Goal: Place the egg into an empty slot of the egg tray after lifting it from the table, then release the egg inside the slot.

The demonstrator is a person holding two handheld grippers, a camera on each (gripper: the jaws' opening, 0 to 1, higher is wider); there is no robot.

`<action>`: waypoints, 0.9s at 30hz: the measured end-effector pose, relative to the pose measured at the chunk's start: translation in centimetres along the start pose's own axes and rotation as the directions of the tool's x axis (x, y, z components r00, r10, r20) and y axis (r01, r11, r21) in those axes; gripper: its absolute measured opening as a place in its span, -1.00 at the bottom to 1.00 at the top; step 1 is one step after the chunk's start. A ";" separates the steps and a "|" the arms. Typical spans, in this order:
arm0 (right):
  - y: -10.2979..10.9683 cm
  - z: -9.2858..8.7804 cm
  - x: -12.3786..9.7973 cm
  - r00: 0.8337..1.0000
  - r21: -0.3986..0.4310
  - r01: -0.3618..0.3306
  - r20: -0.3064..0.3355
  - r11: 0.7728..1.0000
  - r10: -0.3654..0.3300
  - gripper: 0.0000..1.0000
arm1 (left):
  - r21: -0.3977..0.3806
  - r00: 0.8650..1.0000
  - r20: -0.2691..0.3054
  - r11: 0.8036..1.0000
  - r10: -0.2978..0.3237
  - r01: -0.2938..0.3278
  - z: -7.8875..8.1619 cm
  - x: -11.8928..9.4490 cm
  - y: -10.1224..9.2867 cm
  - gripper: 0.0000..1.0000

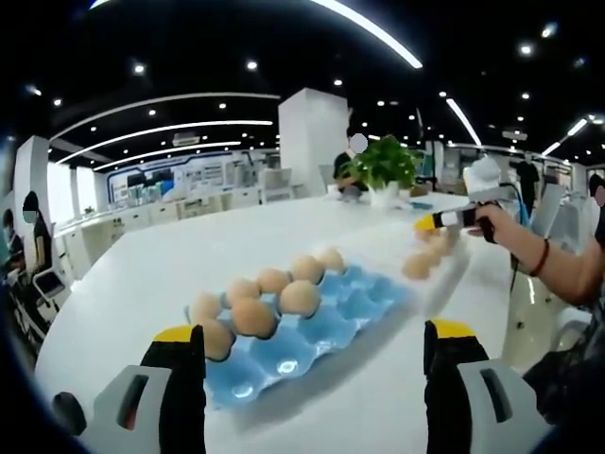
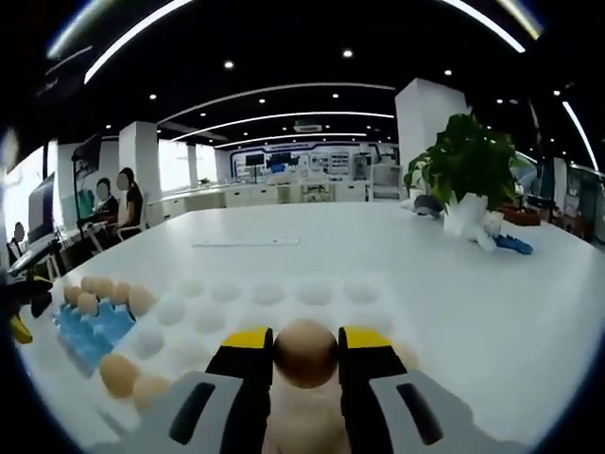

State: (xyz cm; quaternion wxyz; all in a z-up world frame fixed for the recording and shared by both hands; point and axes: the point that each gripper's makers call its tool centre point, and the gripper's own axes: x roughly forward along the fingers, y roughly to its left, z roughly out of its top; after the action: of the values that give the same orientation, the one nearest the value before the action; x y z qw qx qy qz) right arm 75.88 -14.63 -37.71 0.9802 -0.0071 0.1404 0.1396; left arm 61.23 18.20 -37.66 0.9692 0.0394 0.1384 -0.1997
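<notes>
My right hand-held gripper point(image 2: 304, 352) clasped an egg point(image 2: 304, 353), seemingly just above the bench point(image 2: 378, 255), while my left hand-held gripper point(image 1: 314, 352) gaped before the egg tray point(image 1: 326, 326).

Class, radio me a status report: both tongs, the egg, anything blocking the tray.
Right tongs shut on egg, over table. Left tongs open, facing blue egg tray. Near tray slots empty, nothing blocking them.

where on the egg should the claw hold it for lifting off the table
Across the egg's widest middle, one jaw on each side, coming in level along the table. The right claw already sits this way: the round shell bulges between its yellow tips, so a grip at the widest part seems least likely to slip.
</notes>
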 end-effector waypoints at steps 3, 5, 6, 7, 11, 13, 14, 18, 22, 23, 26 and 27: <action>0.7 0.0 -0.4 1.000 -0.009 -0.007 0.007 1.000 0.007 -0.44 | 0.002 1.000 -0.001 1.000 0.001 -0.001 0.0 -0.1 0.0 0.96; 0.9 0.2 -0.3 1.000 -0.014 -0.017 0.012 1.000 0.017 -0.44 | 0.000 1.000 0.004 1.000 0.000 0.000 0.1 -0.2 0.0 0.96; 1.0 0.2 -0.4 1.000 -0.018 -0.021 0.015 1.000 0.021 -0.44 | 0.000 1.000 0.005 1.000 0.001 -0.001 0.1 -0.2 0.0 0.96; 1.3 0.3 -0.4 1.000 -0.023 -0.021 0.015 1.000 0.021 -0.44 | 0.000 1.000 0.006 1.000 0.002 -0.002 0.1 -0.2 0.1 0.96; 2.0 0.4 -0.3 0.999 -0.056 -0.034 0.010 0.998 0.035 -0.44 | -0.001 1.000 0.003 1.000 0.003 -0.003 0.0 -0.2 0.1 0.96; 2.2 0.5 -0.2 0.999 -0.059 -0.042 0.011 0.997 0.043 -0.44 | -0.005 1.000 0.006 1.000 0.002 -0.002 0.0 -0.3 0.0 0.96; 2.4 0.6 0.0 0.998 -0.061 -0.053 0.011 0.997 0.054 -0.44 | -0.004 1.000 0.006 1.000 0.002 -0.002 0.0 -0.3 0.0 0.96; 3.4 0.5 0.0 0.997 -0.071 -0.072 0.006 0.995 0.073 -0.44 | -0.001 1.000 0.001 1.000 0.006 -0.006 -0.1 -0.3 0.1 0.96; 4.2 0.4 0.3 0.996 -0.080 -0.093 0.000 0.992 0.094 -0.44 | -0.002 1.000 0.004 1.000 0.008 -0.008 0.0 -0.4 0.2 0.96; 4.4 0.5 0.3 0.995 -0.079 -0.101 0.000 0.992 0.101 -0.44 | -0.002 1.000 0.002 1.000 0.009 -0.009 -0.1 -0.4 0.2 0.96; 5.3 0.2 0.1 0.993 -0.084 -0.114 -0.003 0.990 0.114 -0.44 | -0.001 1.000 -0.001 1.000 0.012 -0.012 -0.2 -0.5 0.3 0.96; 5.5 0.3 0.3 0.992 -0.086 -0.122 -0.003 0.989 0.122 -0.44 | -0.002 1.000 0.000 1.000 0.012 -0.012 -0.3 -0.6 0.3 0.96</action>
State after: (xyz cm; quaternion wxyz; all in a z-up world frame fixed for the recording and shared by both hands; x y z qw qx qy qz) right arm 74.70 -9.23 -37.35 0.9687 -0.0406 0.1334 0.2054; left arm 60.79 18.73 -37.73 0.9705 0.0392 0.1386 -0.1935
